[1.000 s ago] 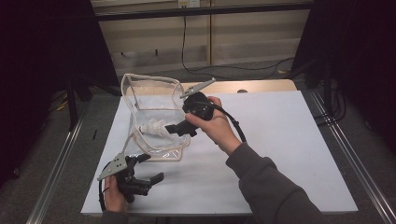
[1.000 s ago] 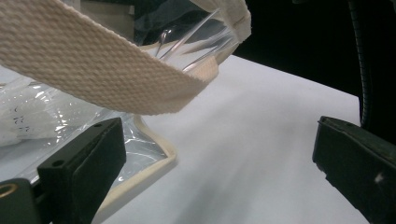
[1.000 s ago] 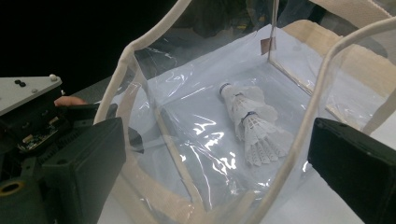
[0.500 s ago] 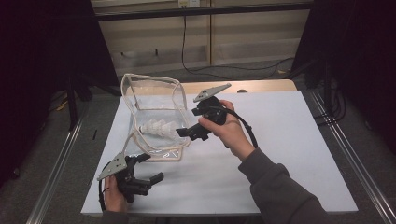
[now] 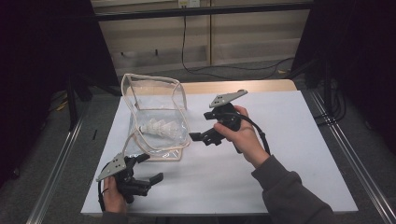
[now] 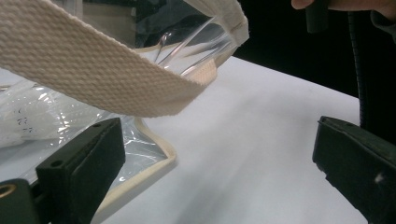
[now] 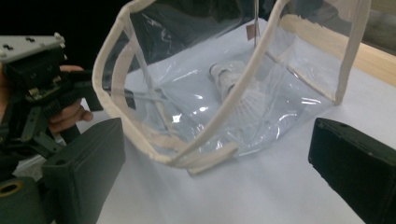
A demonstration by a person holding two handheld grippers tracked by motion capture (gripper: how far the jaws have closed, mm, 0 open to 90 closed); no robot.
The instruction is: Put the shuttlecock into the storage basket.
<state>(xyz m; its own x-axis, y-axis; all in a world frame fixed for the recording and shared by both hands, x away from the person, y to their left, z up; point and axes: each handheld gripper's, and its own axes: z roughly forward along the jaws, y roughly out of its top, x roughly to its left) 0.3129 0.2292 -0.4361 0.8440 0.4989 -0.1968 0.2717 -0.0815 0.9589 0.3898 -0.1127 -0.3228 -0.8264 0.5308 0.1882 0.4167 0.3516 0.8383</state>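
Inside the clear, cloth-edged plastic bag (image 5: 156,112) lies a feathered shuttlecock (image 5: 161,127).

A desk (image 5: 299,154) covered by a white sheet stands in the middle of the high view, with a strip of bare pale wood (image 5: 233,86) showing along its far edge. Metal rails (image 5: 56,177) run along both sides of it, over a grey floor (image 5: 355,116). Beyond the far edge a light, panelled wall (image 5: 243,42) rises, crossed near the top by a dark horizontal bar (image 5: 201,13). A black cable (image 5: 184,46) hangs down this wall and trails across the floor at its foot. Left and right of the wall the room falls into deep shadow, dark stands (image 5: 72,98) just visible at the left. Light falls brightest on the white sheet
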